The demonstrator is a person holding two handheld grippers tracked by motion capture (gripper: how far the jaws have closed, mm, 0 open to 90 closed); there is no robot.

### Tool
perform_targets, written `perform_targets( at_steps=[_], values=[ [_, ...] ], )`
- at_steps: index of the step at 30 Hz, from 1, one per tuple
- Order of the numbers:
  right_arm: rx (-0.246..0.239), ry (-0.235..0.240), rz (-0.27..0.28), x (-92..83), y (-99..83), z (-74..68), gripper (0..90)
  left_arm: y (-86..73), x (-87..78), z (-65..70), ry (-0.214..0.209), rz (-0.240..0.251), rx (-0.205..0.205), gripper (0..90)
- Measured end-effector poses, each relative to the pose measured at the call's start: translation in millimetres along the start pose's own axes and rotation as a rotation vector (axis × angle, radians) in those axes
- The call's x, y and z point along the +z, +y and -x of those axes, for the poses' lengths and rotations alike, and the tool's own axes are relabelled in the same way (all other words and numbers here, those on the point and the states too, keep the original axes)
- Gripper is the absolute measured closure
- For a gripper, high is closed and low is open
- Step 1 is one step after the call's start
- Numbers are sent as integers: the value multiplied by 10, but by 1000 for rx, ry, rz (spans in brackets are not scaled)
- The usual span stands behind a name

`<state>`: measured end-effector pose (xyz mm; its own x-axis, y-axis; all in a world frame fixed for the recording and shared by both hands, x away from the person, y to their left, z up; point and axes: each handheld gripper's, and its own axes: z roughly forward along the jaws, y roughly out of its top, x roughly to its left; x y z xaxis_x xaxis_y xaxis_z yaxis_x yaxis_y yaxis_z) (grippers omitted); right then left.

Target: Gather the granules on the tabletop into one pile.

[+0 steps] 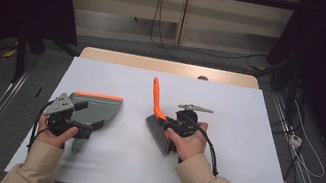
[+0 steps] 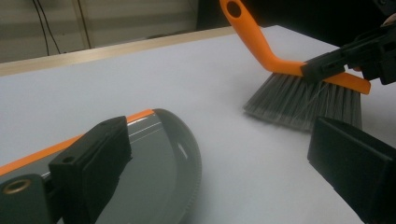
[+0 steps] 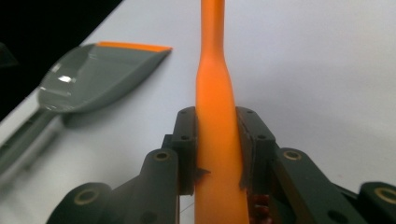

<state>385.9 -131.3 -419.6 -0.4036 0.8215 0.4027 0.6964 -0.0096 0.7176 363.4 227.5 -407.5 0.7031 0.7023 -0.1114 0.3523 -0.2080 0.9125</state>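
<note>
from the high view, a white bench (image 1: 244,136) carries two things well apart. on its left lies a grey dustpan (image 1: 97,109) with an orange front lip, and the left claw (image 1: 76,116) sits at the pan's rear, by the handle, held by the person's left hand (image 1: 53,134). to the right of the middle, the right claw (image 1: 171,126) grips a brush (image 1: 158,121) by its orange back; the orange handle rises up and away from the person, and the grey bristles point down and left onto the bench. the right hand (image 1: 187,142) wraps the claw's body.

in the left gripper view, the left claw (image 2: 219,158) stands wide, one black jaw over the dustpan (image 2: 163,168), the other over bare bench (image 2: 140,79). nothing is pressed between them. beyond, the brush (image 2: 299,98) rests with its bristle tips on the bench.

in the right gripper view, the right claw (image 3: 218,140) is clamped on the brush's orange handle (image 3: 215,93), a pad flat against each side. the dustpan (image 3: 98,77) lies off to the left on the bench (image 3: 317,70), apart from the brush.
</note>
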Motion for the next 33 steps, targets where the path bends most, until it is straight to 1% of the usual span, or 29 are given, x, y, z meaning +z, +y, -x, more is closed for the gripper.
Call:
perform_targets(
  at_steps=[1, 2, 4, 6, 8, 10, 12, 13, 14, 15, 16, 17, 19, 21, 22, 23, 25, 27, 29, 32, 33],
  values=[
    [9, 15, 5, -12, 17, -9, 717, 8, -6, 8, 2, -5, 5, 57],
    [3, 23, 10, -26, 41, -23, 717, 15, -8, 16, 5, -10, 6, 57],
    [-20, 24, 25, -63, 101, -43, 717, 25, -13, 32, 7, -26, 10, 57],
    [-25, 42, 37, -109, 172, -26, 717, 23, -19, 52, 9, -51, 17, 57],
    [-27, 33, 51, -167, 236, 16, 716, 8, -23, 65, 17, -86, 22, 57],
    [-53, 28, 65, -224, 291, 75, 717, -14, -26, 78, 23, -126, 28, 63],
    [-57, 18, 74, -283, 325, 142, 717, -42, -23, 78, 30, -150, 18, 73],
    [-71, 18, 78, -307, 337, 176, 716, -54, -21, 74, 34, -158, 16, 83],
    [-79, 8, 82, -330, 342, 211, 717, -66, -18, 73, 38, -165, 6, 85],
    [-87, -8, 82, -352, 343, 245, 717, -75, -21, 69, 45, -174, -3, 87],
    [-100, -20, 82, -370, 338, 281, 716, -83, -26, 62, 50, -177, -4, 90],
    [-96, -27, 85, -385, 327, 319, 716, -94, -31, 64, 55, -178, -16, 92],
    [-88, -29, 82, -407, 298, 388, 716, -113, -51, 47, 62, -186, -17, 94],
    [-96, -43, 81, -422, 269, 445, 717, -132, -68, 35, 71, -181, -27, 94],
    [-104, -45, 80, -426, 258, 470, 717, -137, -81, 25, 73, -184, -25, 94],
    [-114, -50, 77, -430, 248, 490, 716, -143, -87, 24, 76, -180, -34, 94],
    [-131, -61, 66, -438, 233, 519, 716, -152, -103, 15, 81, -188, -33, 94],
    [-130, -57, 68, -441, 217, 547, 716, -164, -108, 8, 89, -194, -33, 94],
    [-146, -70, 66, -444, 206, 566, 716, -175, -111, 1, 95, -200, -38, 94],
    [-143, -68, 73, -449, 186, 596, 716, -198, -109, -20, 115, -220, -38, 94],
    [-151, -72, 73, -449, 181, 600, 716, -209, -107, -28, 124, -231, -40, 95]
  ],
)
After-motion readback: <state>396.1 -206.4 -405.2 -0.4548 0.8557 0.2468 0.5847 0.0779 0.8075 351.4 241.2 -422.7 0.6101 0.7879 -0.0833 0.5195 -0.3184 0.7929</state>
